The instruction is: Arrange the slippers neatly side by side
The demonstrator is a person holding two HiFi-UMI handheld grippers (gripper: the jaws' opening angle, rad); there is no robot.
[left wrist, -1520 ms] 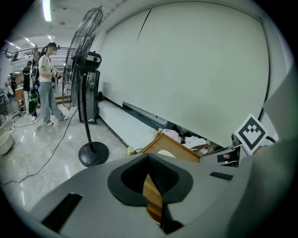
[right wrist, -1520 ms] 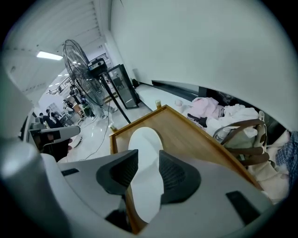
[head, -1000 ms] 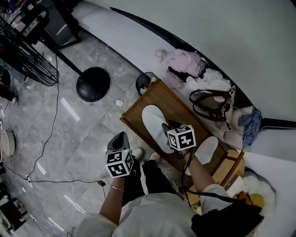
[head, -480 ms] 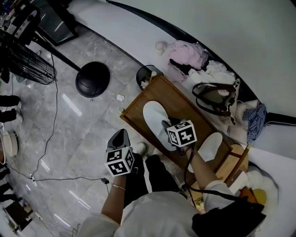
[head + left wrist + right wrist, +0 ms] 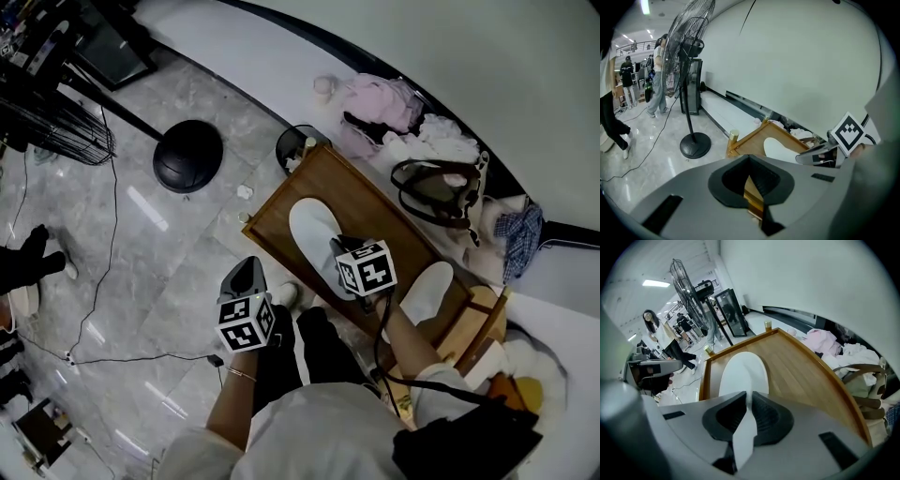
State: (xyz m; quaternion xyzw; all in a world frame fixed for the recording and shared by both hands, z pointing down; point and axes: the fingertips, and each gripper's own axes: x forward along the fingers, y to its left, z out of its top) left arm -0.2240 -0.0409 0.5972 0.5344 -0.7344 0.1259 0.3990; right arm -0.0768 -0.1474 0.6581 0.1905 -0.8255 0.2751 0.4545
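Slipper one (image 5: 314, 230): white, flat on the wooden bench (image 5: 375, 202), toward the bench's 10 o'clock end in the head view. Its near edge is clamped by the right gripper (image 5: 337, 253). The jaws have just been closing, and the right gripper view shows the white rim pinched between them.

Slipper two (image 5: 427, 289): also white, on the same bench, at about 4 o'clock from slipper one and well apart from it. It lies at a different angle and nothing touches it.

Left gripper (image 5: 242, 274): hangs off the bench's near edge at 8 o'clock, over the floor. Its jaws are drawn together, with nothing between them.

Progress, judged: early. One slipper is gripped but not yet shifted. Still to do: bring the pair together, turn them parallel and level the ends.

Containers:
- A small dark bin (image 5: 298, 150) stands on the floor at the bench's 12 o'clock corner, with pale scraps inside.
- A strapped bag (image 5: 436, 186) sits at 2 o'clock off the bench. Its contents cannot be made out.
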